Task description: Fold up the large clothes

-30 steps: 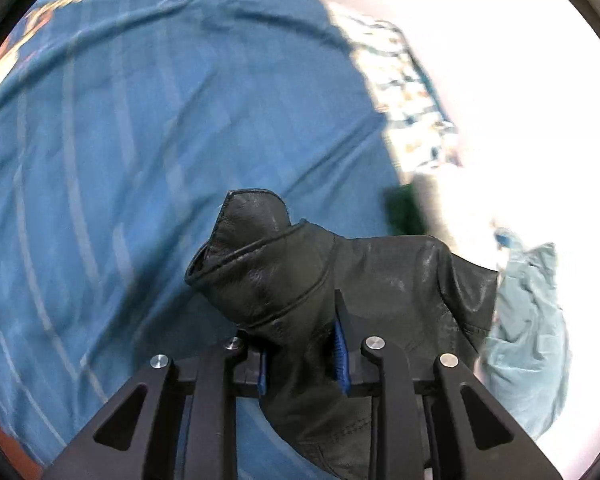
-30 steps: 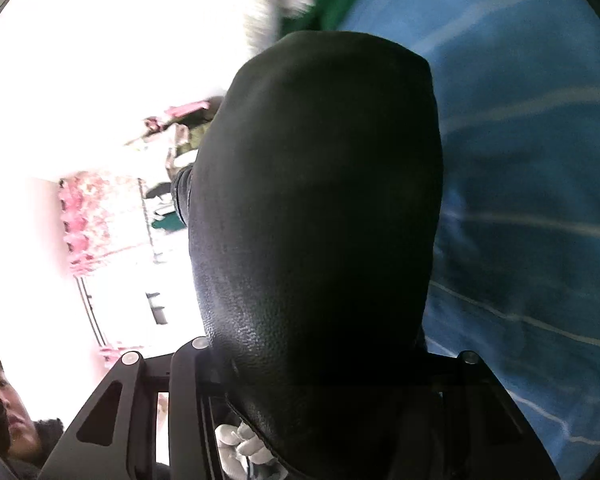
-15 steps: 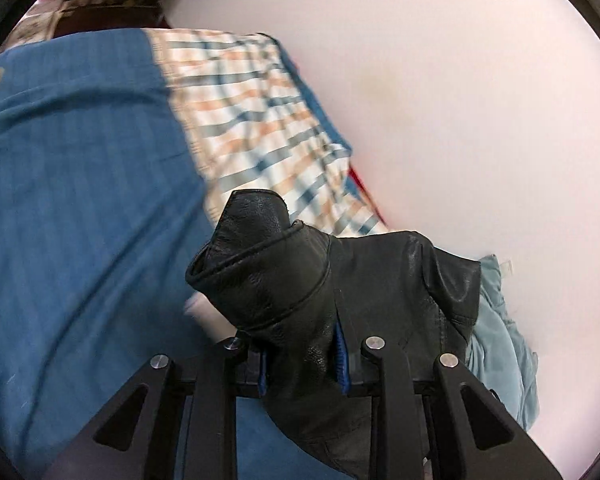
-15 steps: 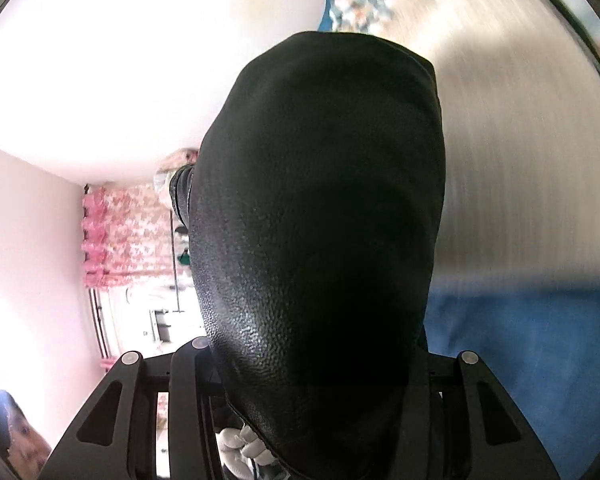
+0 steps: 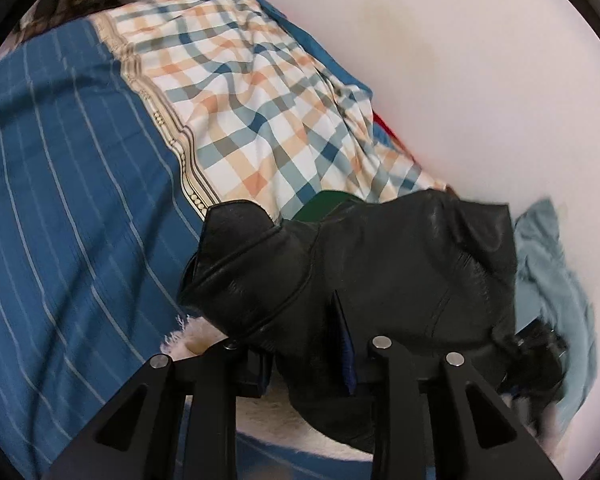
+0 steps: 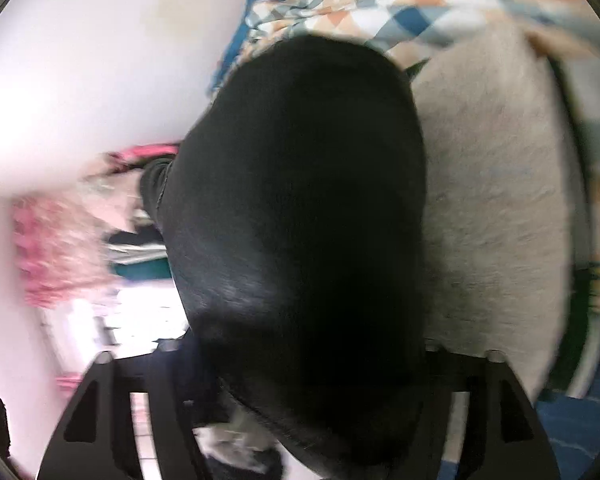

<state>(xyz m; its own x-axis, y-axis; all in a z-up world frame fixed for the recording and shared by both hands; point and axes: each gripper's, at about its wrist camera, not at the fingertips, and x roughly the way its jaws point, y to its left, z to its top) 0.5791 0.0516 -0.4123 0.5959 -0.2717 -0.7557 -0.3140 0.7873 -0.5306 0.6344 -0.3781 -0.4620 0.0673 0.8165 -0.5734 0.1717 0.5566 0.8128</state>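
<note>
A black leather jacket (image 5: 380, 264) with a cream fleece lining (image 5: 196, 336) hangs bunched over my left gripper (image 5: 306, 360), which is shut on a fold of it above the bed. In the right wrist view the same black leather (image 6: 300, 220) drapes over my right gripper (image 6: 300, 392) and hides its fingertips; the jaws are clamped on it. The cream lining (image 6: 492, 200) spreads to the right of the leather there.
The bed has a blue striped sheet (image 5: 60, 200) and a plaid quilt (image 5: 260, 100) against a white wall (image 5: 460, 60). A pale blue garment (image 5: 552, 280) lies at the right. Pink curtains (image 6: 52, 248) show in the right wrist view.
Both grippers have swung with the jacket from over the blue sheet towards the plaid quilt and wall. The cream lining has come into view in both views.
</note>
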